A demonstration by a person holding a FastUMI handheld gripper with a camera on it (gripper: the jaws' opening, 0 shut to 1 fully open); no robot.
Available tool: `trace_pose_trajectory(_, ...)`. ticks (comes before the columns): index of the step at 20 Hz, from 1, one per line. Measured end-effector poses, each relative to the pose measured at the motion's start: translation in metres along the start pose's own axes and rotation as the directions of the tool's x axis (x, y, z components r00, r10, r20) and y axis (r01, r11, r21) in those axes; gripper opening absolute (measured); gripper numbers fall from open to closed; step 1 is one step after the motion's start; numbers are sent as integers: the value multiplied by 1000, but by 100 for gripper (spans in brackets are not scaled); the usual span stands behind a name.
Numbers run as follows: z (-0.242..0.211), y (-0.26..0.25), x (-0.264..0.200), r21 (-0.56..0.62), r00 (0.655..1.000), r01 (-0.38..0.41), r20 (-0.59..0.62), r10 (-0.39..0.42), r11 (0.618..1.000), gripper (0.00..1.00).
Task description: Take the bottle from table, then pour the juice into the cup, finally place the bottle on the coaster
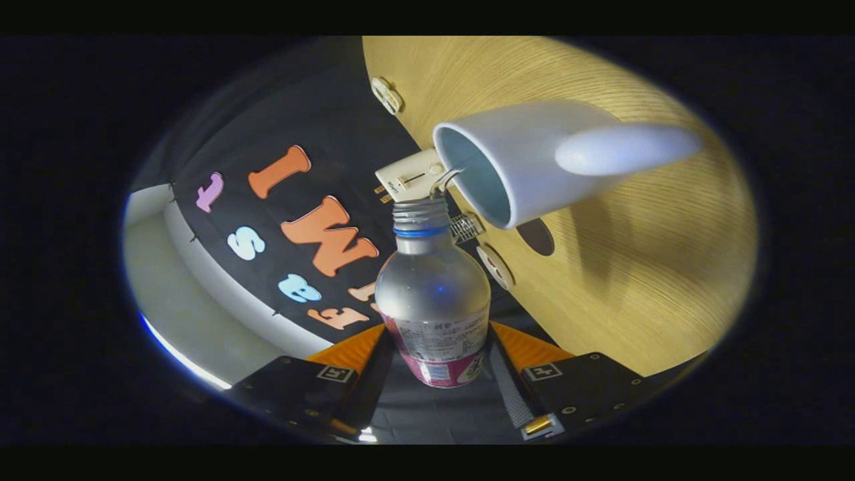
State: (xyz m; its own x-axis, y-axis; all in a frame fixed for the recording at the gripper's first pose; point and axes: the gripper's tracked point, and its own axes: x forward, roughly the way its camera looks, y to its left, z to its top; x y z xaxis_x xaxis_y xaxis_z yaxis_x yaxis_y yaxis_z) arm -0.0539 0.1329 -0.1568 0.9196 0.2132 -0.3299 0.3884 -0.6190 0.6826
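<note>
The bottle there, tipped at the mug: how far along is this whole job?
Picking up looks done: the bottle is clamped between the gripper fingers, off the table. Pouring is in hand: a thin stream runs from its uncapped mouth into the white cup. Left to do: finish pouring, then stand the bottle on the coaster, which may be the dark disc beside the cup.

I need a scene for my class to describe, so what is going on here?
A hand-held gripper is shut on a clear bottle, both fingers pressing its labelled lower part. The bottle is uncapped and tipped toward a white cup on the wooden table. A thin stream runs from its mouth to the cup's rim.
</note>
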Motion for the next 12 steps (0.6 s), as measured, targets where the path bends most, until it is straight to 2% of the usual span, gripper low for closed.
trace_pose_trajectory(12,0,9,0,51,999,-36,-8,37,998,77)
